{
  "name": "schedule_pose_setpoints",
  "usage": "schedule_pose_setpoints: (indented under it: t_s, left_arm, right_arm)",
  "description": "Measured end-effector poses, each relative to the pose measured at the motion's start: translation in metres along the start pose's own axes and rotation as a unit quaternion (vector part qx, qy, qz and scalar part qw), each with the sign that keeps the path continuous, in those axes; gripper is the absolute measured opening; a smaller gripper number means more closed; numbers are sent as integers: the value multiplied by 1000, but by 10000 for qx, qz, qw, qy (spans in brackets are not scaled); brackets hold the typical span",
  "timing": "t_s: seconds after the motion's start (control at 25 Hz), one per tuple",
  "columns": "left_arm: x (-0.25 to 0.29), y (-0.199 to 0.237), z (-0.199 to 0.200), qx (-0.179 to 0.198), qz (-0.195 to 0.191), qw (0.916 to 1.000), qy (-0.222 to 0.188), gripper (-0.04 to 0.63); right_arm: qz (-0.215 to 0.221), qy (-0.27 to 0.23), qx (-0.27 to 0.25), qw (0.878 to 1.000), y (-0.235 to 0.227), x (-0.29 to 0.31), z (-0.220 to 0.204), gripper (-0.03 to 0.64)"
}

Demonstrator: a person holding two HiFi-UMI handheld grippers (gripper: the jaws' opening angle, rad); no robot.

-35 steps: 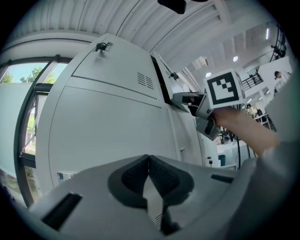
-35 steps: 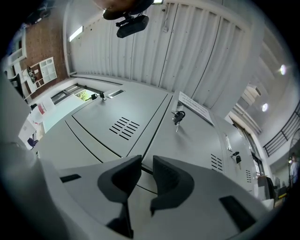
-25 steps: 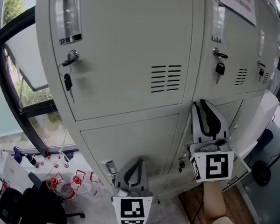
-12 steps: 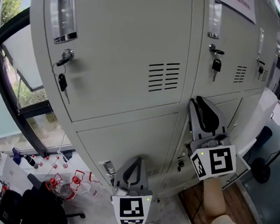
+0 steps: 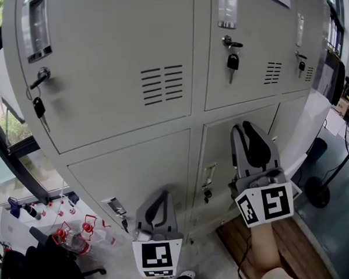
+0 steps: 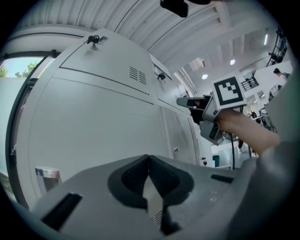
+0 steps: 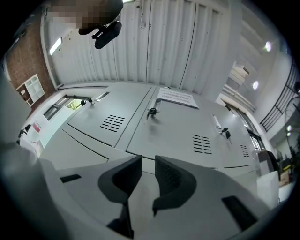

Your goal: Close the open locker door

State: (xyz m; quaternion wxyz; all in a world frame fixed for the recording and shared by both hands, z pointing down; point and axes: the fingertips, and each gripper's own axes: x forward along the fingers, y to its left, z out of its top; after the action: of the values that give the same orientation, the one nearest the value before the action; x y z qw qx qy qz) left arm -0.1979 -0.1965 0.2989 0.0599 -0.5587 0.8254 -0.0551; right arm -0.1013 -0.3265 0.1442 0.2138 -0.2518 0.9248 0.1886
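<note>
Task door: we take it to be the lower door (image 5: 224, 148) of the middle locker column, at centre-right of the head view. Its face looks about flush with its neighbours, so we judge it nearly or fully shut. We cannot check the latch.
Right hand-held gripper: the right hand-held gripper (image 5: 251, 129) points up at this door. Its jaws stand at a narrow gap with nothing between them. In the left gripper view its tip is just beside the door face, but we cannot tell if it touches.
Left hand-held gripper: the left hand-held gripper (image 5: 164, 196) is at 7 o'clock of the right one, before the left column's lower door. Its jaws are together and empty.
Key: a key (image 5: 207, 194) hangs at the door's latch side, at 8 o'clock of the right gripper.
What changed: since one second ago the lockers (image 5: 110, 34) slid toward 9 o'clock in the head view, and the window (image 5: 2, 130) is almost out of it. The right gripper now stands further from the latch side of the door.
Meaning: we think the push is almost finished, and only pressing until the door latches remains.
</note>
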Motion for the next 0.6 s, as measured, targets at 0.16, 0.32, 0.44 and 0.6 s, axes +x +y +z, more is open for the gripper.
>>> schedule_pose_setpoints:
  t_s: [0.16, 0.32, 0.44, 0.6]
  left_arm:
    - [11, -30, 2, -99, -166, 9998, -3, 3]
    - [38, -95, 3, -98, -707, 9974, 35, 3]
    - [-11, -56, -16, 106, -1011, 9948, -3, 3]
    - [-134, 53, -47, 21, -1524, 9883, -49, 3]
  right_arm:
    - [-321, 367, -18, 9988, -36, -33, -22, 80]
    - [-989, 901, -115, 9909, -105, -96, -47, 87]
    - [-1348, 1217, -199, 9832, -41, -135, -42, 92]
    - [-1821, 1621, -372, 9691, 131, -187, -4, 107]
